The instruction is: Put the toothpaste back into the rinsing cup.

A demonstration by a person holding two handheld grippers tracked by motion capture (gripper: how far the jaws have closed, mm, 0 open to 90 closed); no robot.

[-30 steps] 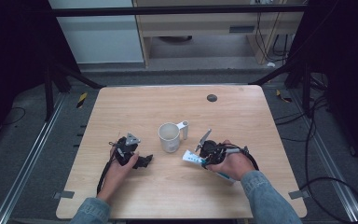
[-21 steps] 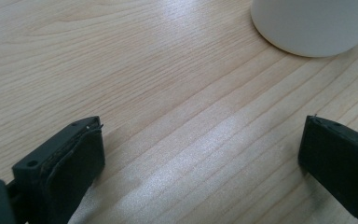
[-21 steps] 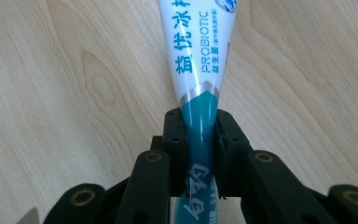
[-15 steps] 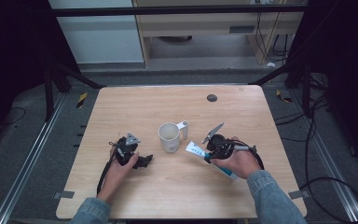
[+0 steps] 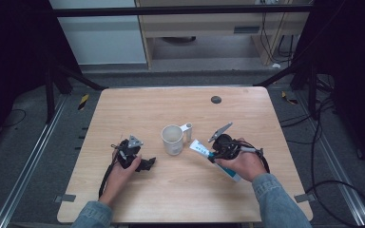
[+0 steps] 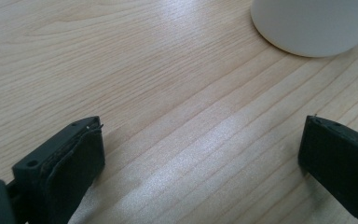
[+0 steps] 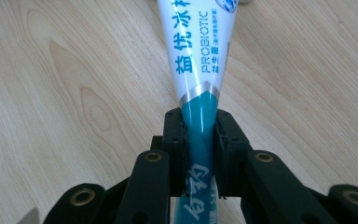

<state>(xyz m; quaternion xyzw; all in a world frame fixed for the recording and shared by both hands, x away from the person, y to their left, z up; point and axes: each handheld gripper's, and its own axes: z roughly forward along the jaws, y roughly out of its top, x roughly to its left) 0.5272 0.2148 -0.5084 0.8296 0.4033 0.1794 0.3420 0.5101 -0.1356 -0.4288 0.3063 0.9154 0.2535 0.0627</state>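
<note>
A white mug [image 5: 172, 139] stands mid-table between the left gripper [image 5: 148, 163] and a toothpaste tube [image 5: 200, 149].

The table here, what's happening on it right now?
A person works two handheld grippers at a wooden table. The right gripper is clamped on the teal end of a toothpaste tube, just right of a white mug. The left gripper rests open on the table, left of the mug, holding nothing.

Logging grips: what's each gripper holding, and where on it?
Right gripper pinches the toothpaste tube across its teal tail section. Left gripper is open, empty.
</note>
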